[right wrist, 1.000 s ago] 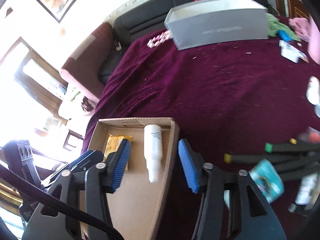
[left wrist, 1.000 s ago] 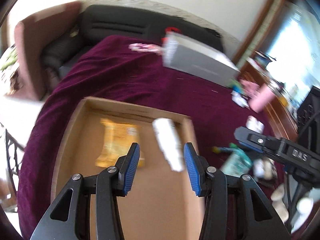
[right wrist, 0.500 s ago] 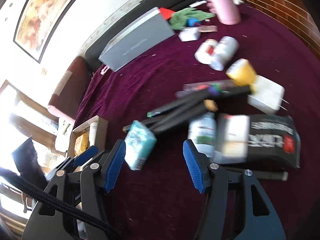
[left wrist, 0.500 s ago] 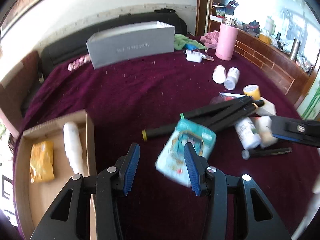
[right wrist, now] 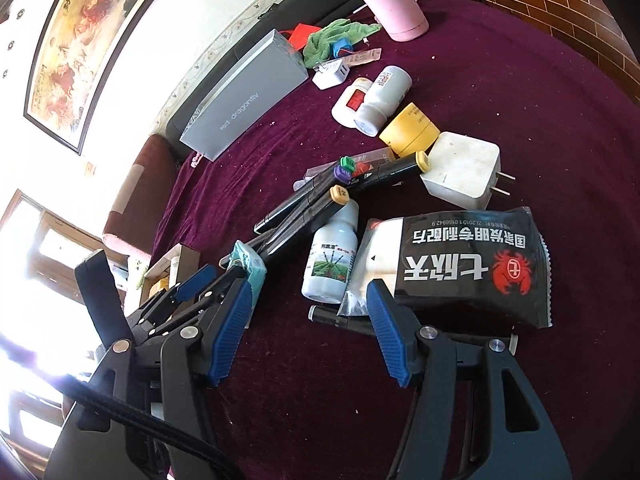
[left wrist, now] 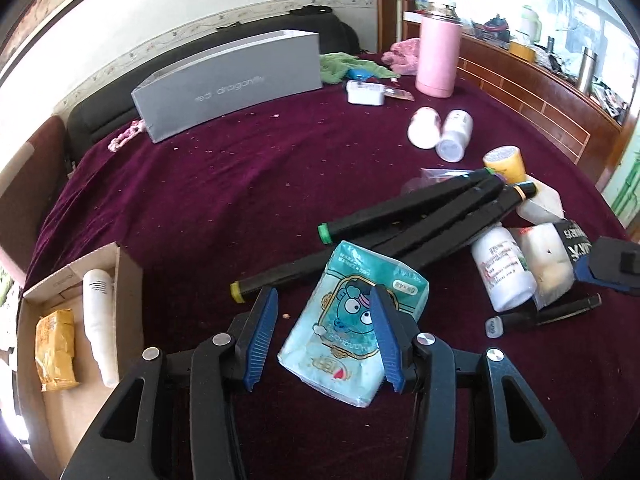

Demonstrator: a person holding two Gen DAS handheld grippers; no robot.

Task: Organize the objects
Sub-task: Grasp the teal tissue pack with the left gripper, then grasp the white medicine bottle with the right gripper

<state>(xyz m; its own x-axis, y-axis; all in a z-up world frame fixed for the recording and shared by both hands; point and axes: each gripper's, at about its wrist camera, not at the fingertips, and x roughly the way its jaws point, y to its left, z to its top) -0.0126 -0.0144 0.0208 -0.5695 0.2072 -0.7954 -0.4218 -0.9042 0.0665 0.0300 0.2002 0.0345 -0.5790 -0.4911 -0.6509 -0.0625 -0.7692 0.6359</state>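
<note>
**Two grippers over a cluttered maroon cloth**

Two grippers hang above a surface (left wrist: 224,184) draped in deep maroon velvet, flecked with crumbs; a dark sofa (left wrist: 248,36) runs along its far edge under a pale wall, and a framed painting (right wrist: 80,40) hangs higher up. To one side stands a wooden sideboard (left wrist: 532,92) crowded with flasks; bright windows wash out both sides of the room.

The left gripper (left wrist: 324,336) has its blue fingers (left wrist: 260,336) set fairly narrow and apart, with the teal tissue pack (left wrist: 352,332) lying between them on the cloth; no pad presses on it. The right gripper (right wrist: 308,332) has just been opening its jaws, which now stand moderately wide over bare cloth, just short of a white bottle (right wrist: 332,264) and a black snack bag (right wrist: 472,264).

The pack leans against a bundle of black markers (left wrist: 408,220); beyond lie a yellow jar (left wrist: 504,162), two white pill bottles (left wrist: 440,132), a white charger (right wrist: 464,168), a pink flask (left wrist: 438,56), a green cloth (left wrist: 344,66) and a long grey box (left wrist: 228,84). At the near edge a cardboard box (left wrist: 128,280) holds a white tube (left wrist: 98,320) and a yellow packet (left wrist: 54,352).
</note>
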